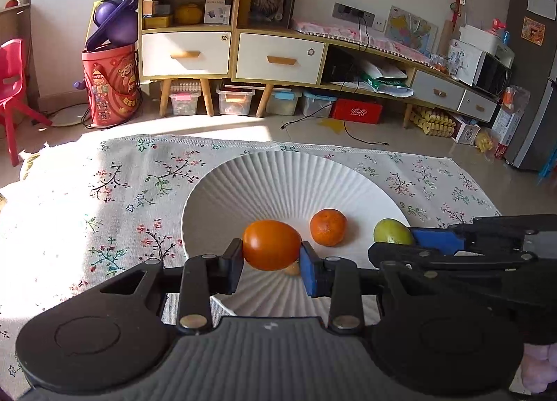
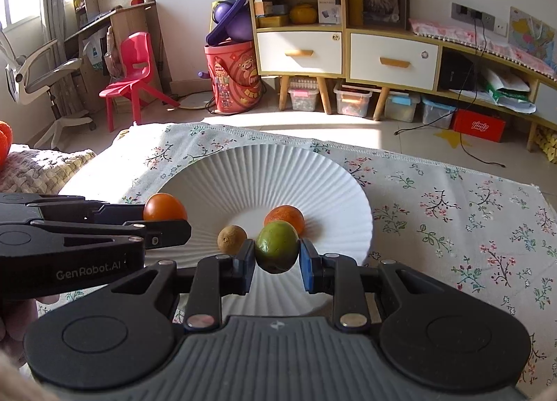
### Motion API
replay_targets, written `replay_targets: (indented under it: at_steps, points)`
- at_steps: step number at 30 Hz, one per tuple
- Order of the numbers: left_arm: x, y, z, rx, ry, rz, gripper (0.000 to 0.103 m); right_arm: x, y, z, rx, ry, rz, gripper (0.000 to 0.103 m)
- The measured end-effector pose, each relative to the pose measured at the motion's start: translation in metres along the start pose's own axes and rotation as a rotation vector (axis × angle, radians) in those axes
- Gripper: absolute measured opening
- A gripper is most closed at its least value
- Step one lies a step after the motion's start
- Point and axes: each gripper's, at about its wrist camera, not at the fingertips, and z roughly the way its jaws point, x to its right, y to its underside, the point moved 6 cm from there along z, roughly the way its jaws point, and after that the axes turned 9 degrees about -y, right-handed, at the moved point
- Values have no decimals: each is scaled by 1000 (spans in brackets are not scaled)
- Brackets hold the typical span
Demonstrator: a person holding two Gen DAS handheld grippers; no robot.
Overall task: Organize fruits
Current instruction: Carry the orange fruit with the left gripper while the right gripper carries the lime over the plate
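A white ribbed plate [image 1: 278,178] [image 2: 264,171] sits on a floral cloth. My left gripper [image 1: 271,256] is shut on a smooth orange fruit [image 1: 271,249], held over the plate's near left rim; it also shows in the right wrist view [image 2: 164,207]. My right gripper [image 2: 276,254] is shut on a green fruit [image 2: 277,250], also seen in the left wrist view [image 1: 391,232], held over the plate's near side. A mandarin [image 1: 328,226] [image 2: 285,217] and a small brown fruit [image 2: 231,239] lie on the plate.
The floral cloth [image 1: 122,199] [image 2: 452,213] covers the table around the plate. A knitted cloth [image 2: 34,167] with orange fruit [image 2: 4,139] lies at the far left. Cabinets, storage boxes, a red chair and a red bucket stand behind.
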Motion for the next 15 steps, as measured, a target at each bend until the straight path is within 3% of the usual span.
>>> replay_targets:
  at_steps: [7, 15]
  points:
    - [-2, -6, 27, -35, -9, -39, 19, 1, 4, 9, -40, -6, -16, 24]
    - [4, -7, 37, -53, -24, -3, 19, 5, 5, 17, -59, 4, -22, 24]
